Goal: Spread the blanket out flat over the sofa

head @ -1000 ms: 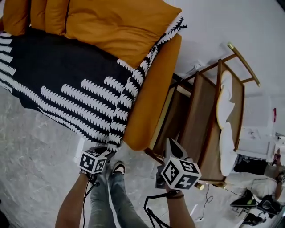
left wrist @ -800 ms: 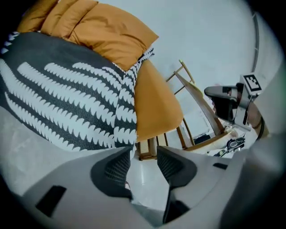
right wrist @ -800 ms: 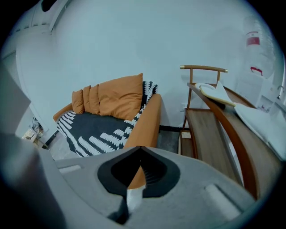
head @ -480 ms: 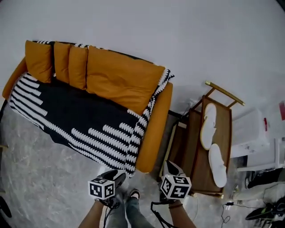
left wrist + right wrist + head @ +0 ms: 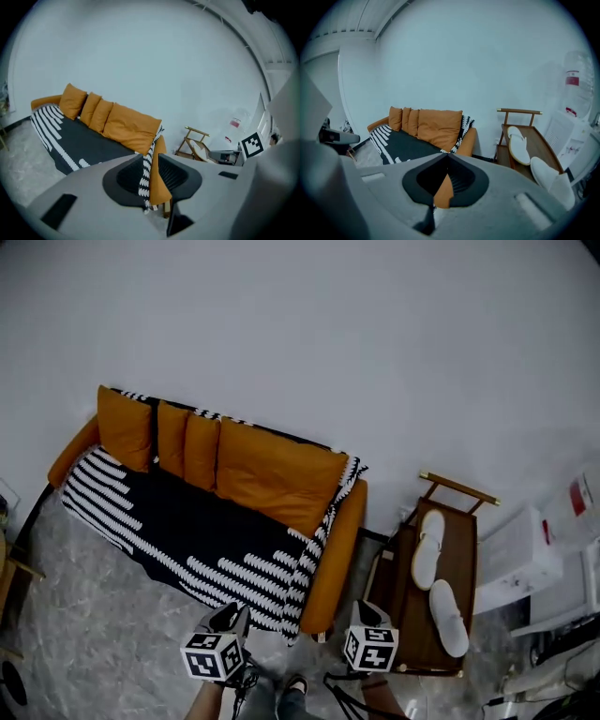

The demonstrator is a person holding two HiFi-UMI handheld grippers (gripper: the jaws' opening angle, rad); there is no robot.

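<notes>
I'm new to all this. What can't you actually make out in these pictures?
Blanket: head view, the cushions hide the part behind them.
Red label at right: head view, too small to read.
Wooden furniture at left: head view, cut off by the edge.

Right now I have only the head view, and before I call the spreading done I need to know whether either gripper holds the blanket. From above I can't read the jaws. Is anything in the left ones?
Observer: No. The left gripper view shows the left gripper with its jaws apart, having just been closing. Only the distant sofa and blanket show through the gap.
Operator: And the right one?
Observer: In the right gripper view the right gripper has its jaws meeting at the tips, with nothing caught between them.
</notes>
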